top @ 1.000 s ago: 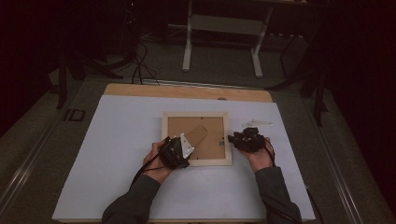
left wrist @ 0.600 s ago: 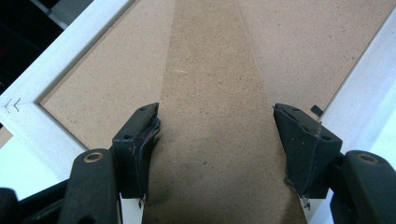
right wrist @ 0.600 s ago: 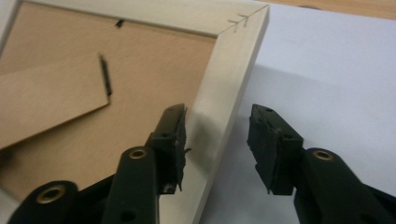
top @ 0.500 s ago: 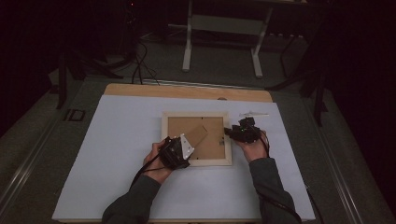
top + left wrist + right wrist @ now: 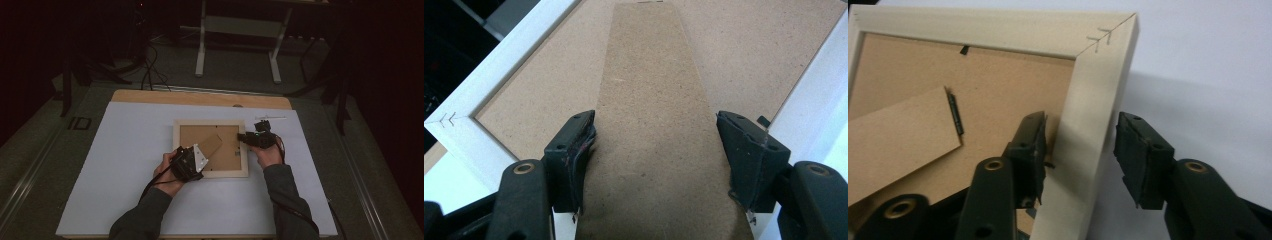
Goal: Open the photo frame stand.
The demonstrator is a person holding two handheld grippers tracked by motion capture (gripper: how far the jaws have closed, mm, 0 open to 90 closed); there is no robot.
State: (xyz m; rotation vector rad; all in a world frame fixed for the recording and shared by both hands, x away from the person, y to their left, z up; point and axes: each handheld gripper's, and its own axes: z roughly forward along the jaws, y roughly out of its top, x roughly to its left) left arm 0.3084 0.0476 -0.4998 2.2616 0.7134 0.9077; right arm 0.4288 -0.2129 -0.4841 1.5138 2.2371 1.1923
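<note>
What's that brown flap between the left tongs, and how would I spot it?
On the white table cover lies a pale wooden picture frame, back side up. The slanted brown flap on its backing is the fold-out stand, the one tapered piece hinged there.

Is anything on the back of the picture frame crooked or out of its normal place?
Yes. The stand flap on the picture frame lies at a slant across the backing board rather than square to the frame's sides. The left gripper straddles the flap; the right gripper has just opened its jaws around the frame's edge.
</note>
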